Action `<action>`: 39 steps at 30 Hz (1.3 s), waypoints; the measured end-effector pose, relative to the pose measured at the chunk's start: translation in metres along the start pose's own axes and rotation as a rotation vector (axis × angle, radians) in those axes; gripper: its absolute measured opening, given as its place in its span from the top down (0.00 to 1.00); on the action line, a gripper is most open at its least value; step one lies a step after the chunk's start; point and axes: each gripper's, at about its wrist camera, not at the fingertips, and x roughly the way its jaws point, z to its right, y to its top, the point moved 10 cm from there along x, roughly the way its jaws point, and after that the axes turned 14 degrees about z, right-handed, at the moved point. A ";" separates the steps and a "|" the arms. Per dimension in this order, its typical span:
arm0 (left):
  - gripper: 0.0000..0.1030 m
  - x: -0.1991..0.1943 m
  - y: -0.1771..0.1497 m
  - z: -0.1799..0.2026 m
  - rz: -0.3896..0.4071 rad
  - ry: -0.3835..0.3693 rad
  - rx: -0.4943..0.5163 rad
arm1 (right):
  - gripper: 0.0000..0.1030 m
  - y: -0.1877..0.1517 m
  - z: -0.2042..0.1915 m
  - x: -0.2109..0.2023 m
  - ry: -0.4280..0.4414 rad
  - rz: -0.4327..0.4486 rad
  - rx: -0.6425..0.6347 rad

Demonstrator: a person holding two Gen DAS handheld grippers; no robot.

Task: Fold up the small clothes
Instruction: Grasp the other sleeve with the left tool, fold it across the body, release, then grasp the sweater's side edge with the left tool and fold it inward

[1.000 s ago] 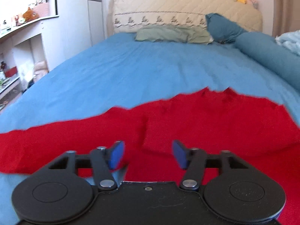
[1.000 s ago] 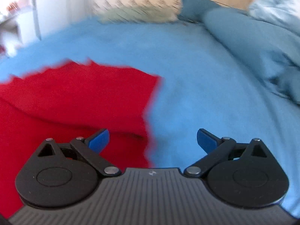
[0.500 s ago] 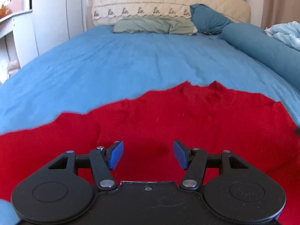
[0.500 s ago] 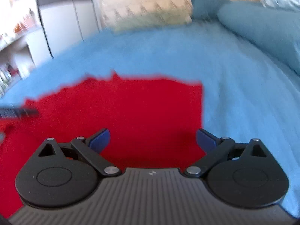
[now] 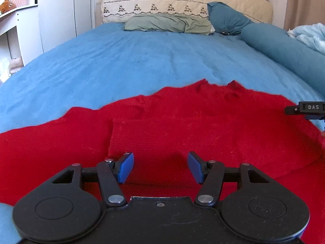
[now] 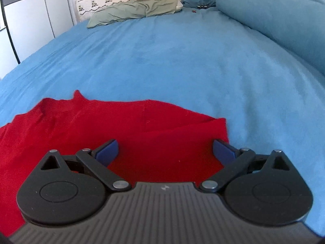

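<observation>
Blue bed (image 5: 142, 65) w/ red garment (image 5: 182, 126) lying crosswise (neckline toward pillows), both grippers' fingers apart, holding nothing

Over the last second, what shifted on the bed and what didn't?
The right gripper swung left from the blue bedspread over the red garment; its tip now shows at the left view's right edge. The left gripper eased forward over the garment. Both stayed open, holding nothing; the garment lies unmoved.

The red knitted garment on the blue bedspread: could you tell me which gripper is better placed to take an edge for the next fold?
Probably the right gripper: its open jaws frame the red knitted garment's corner. The left gripper hovers over mid-cloth.
</observation>
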 end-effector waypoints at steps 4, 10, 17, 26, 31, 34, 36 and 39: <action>0.35 -0.040 0.027 -0.004 0.054 0.001 -0.024 | 0.00 0.032 -0.016 -0.053 0.057 0.096 -0.039; 0.00 -0.111 0.069 -0.033 0.112 0.005 -0.118 | 0.00 0.069 -0.057 -0.154 0.091 0.086 -0.086; 0.00 -0.180 0.079 -0.121 0.165 0.110 -0.232 | 0.00 0.060 -0.131 -0.228 0.165 0.071 -0.096; 0.06 -0.204 0.021 -0.265 0.166 0.320 -0.437 | 0.00 -0.002 -0.238 -0.239 0.286 0.000 -0.082; 0.37 -0.187 -0.028 -0.321 0.143 0.364 -0.590 | 0.00 -0.037 -0.283 -0.216 0.315 -0.057 -0.073; 0.47 -0.175 -0.054 -0.347 0.123 0.385 -0.688 | 0.00 -0.052 -0.297 -0.210 0.328 -0.085 -0.079; 0.55 -0.171 -0.064 -0.358 0.131 0.394 -0.731 | 0.00 -0.056 -0.303 -0.209 0.335 -0.082 -0.103; 0.63 -0.166 -0.062 -0.370 0.152 0.420 -0.733 | 0.00 -0.056 -0.310 -0.202 0.341 -0.067 -0.133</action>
